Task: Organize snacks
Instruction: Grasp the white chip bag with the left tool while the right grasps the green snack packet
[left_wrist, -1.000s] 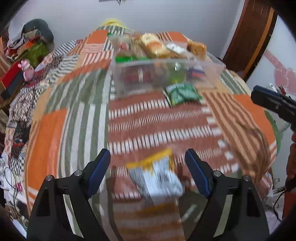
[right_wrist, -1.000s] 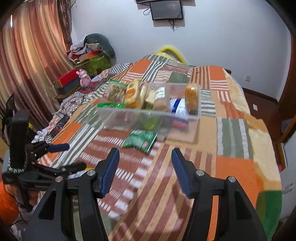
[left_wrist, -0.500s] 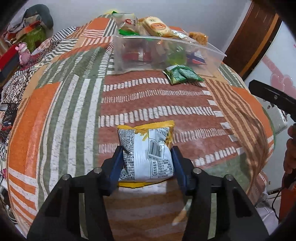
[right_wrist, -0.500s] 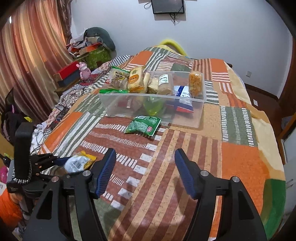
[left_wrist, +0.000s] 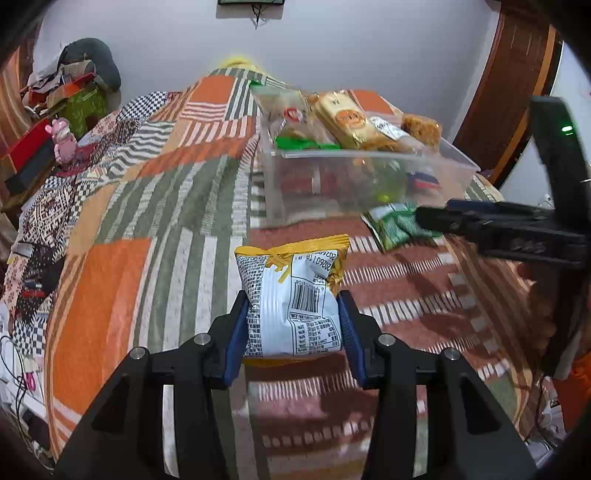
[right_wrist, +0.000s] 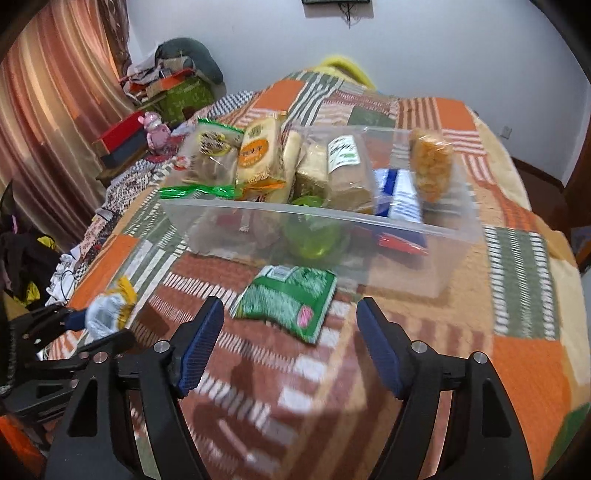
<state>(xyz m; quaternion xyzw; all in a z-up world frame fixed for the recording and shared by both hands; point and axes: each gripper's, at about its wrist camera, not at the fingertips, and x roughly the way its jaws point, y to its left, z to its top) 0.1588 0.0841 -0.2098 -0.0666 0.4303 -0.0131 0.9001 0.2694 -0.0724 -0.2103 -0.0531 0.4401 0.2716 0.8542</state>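
My left gripper (left_wrist: 291, 306) is shut on a yellow and white snack bag (left_wrist: 291, 295) and holds it above the bedspread; the bag also shows in the right wrist view (right_wrist: 107, 314). A clear plastic box (right_wrist: 454, 236) holds several snack packs standing upright. A green snack packet (right_wrist: 288, 299) lies flat on the bedspread just in front of the box. My right gripper (right_wrist: 290, 328) is open and empty, its fingertips to either side of the green packet and just short of it. In the left wrist view the right gripper (left_wrist: 432, 221) reaches over the green packet (left_wrist: 395, 225).
A patchwork bedspread (left_wrist: 147, 229) covers the bed. Boxes, clothes and a pink toy (right_wrist: 155, 129) sit at the far left by a curtain (right_wrist: 55, 110). A wooden door (left_wrist: 513, 81) is at the right.
My left gripper has lifted the yellow and white bag off the bedspread, toward the box. My right gripper has moved forward and down to the green packet.
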